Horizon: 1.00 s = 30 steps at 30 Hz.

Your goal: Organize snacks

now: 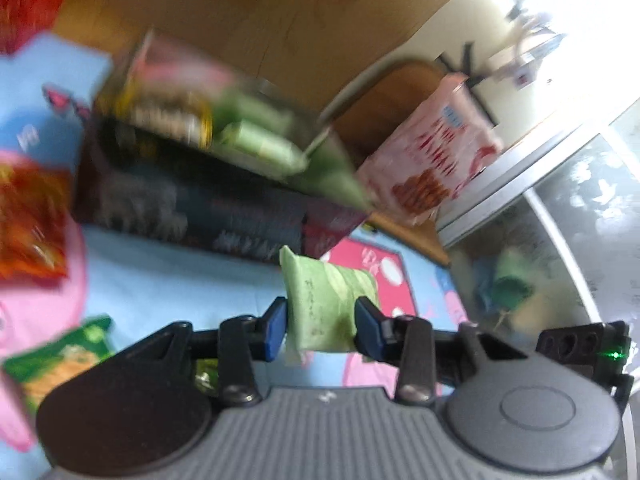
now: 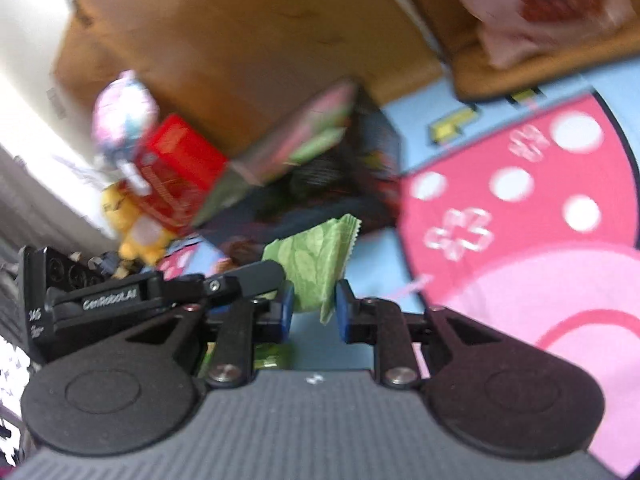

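At far left an orange-red snack bag [image 1: 30, 224] and a green snack bag [image 1: 60, 356] lay on the blue-and-pink mat [image 1: 172, 276], both well apart from the dark box [image 1: 192, 204] that already held pale green packets [image 1: 260, 142] and other snacks (all badly blurred, so labels couldn't be read). Moving right, the left tool [image 1: 320, 326] was clamped narrow on a pale green packet [image 1: 326, 304], pads pressing its lower sides, w/ most of the packet sticking up free above the grip; it hung over the mat, just in front of the box. Risk there: the soft wrapper could fold or slide out, since only the bottom part was pinched, and a fast swing toward the box would probably shake it loose. Further right a pink biscuit bag [image 1: 432, 156] stood by the wood furniture, near the box's flap; a wide approach could knock it. In the right wrist view the right tool [image 2: 314, 306] was nearly closed on a second green packet [image 2: 316, 264], but seemingly by one thin edge only, the left pad barely on it, so a drop looked likelier here. The left tool's body [image 2: 104, 300] sat just beside it, so the two could clash if both went for the box at once.
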Motion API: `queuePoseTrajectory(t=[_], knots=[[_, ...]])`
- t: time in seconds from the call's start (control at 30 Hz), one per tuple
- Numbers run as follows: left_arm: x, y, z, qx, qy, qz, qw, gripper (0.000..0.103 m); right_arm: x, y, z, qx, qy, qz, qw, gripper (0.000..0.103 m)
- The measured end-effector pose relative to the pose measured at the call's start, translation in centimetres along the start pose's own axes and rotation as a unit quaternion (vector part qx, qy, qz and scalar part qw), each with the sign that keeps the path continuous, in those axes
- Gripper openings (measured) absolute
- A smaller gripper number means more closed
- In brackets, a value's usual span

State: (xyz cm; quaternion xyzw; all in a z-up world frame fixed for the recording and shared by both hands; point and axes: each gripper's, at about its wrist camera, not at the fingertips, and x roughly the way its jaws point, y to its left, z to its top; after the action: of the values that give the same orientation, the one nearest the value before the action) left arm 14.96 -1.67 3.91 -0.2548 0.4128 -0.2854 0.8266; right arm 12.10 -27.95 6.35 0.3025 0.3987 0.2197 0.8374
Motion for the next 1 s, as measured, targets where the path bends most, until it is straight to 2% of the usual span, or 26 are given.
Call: queuePoseTrajectory(t=[0.13, 0.27, 0.3, 0.43, 0.5, 0.57, 0.63, 0.73, 0.77, 0.83, 0.87, 0.9, 0.97, 1.0], knots=[[-3.2, -1.5, 2.3, 0.039, -0.064, 0.015, 0.9971, 0.037, 0.8, 3.2, 1.4, -0.039, -0.022, 0.023, 0.999, 0.026], [-3.5, -1.2, 5.9, 0.041, -0.093, 0.042, 0.9940, 0.038, 3.6, 5.2, 4.7, -0.057, -0.025, 0.013, 0.998, 0.026], [-3.1, -0.9, 6.5, 0.039, -0.093, 0.050, 0.9936, 0.039, 4.3, 5.3, 5.4, -0.057, -0.004, 0.003, 0.998, 0.026], [-0.9, 0.8, 8.5, 0.027, -0.079, 0.089, 0.9925, 0.040, 6.9, 6.0, 7.0, -0.081, 0.004, -0.035, 0.996, 0.031], [0.4, 1.4, 8.7, 0.027, -0.067, 0.113, 0.9910, 0.042, 7.5, 6.6, 7.1, -0.109, -0.007, -0.069, 0.992, 0.045], [0.9, 1.5, 8.7, 0.040, -0.068, 0.130, 0.9884, 0.045, 7.4, 6.9, 6.9, -0.128, -0.018, -0.092, 0.987, 0.047], [0.3, 1.5, 8.5, 0.041, -0.069, 0.132, 0.9880, 0.048, 6.1, 6.7, 6.6, -0.121, -0.033, -0.080, 0.989, 0.047], [-2.8, 2.4, 7.3, 0.030, -0.080, 0.094, 0.9919, 0.051, 3.7, 6.4, 5.2, -0.103, -0.047, -0.047, 0.992, 0.048], [-4.0, 2.9, 6.7, 0.028, -0.088, 0.085, 0.9921, 0.052, 3.0, 6.4, 4.4, -0.097, -0.051, -0.035, 0.993, 0.051], [-5.9, 3.7, 5.2, 0.021, -0.097, 0.077, 0.9920, 0.055, 1.9, 6.6, 2.1, -0.091, -0.061, -0.005, 0.994, 0.069], [-7.0, 4.5, 4.1, 0.015, -0.099, 0.077, 0.9920, 0.055, 1.0, 6.5, 0.4, -0.091, -0.070, 0.012, 0.993, 0.089], [-7.9, 5.2, 3.1, 0.009, -0.098, 0.079, 0.9920, 0.055, 0.5, 6.7, -1.1, -0.093, -0.082, 0.023, 0.992, 0.103], [-9.2, 6.9, 1.2, -0.007, -0.089, 0.090, 0.9920, 0.055, -0.3, 6.6, -3.9, -0.075, -0.103, 0.042, 0.991, 0.103], [-9.8, 7.8, 0.2, -0.020, -0.084, 0.093, 0.9919, 0.055, -0.2, 6.3, -4.7, -0.054, -0.092, 0.054, 0.993, 0.103]])
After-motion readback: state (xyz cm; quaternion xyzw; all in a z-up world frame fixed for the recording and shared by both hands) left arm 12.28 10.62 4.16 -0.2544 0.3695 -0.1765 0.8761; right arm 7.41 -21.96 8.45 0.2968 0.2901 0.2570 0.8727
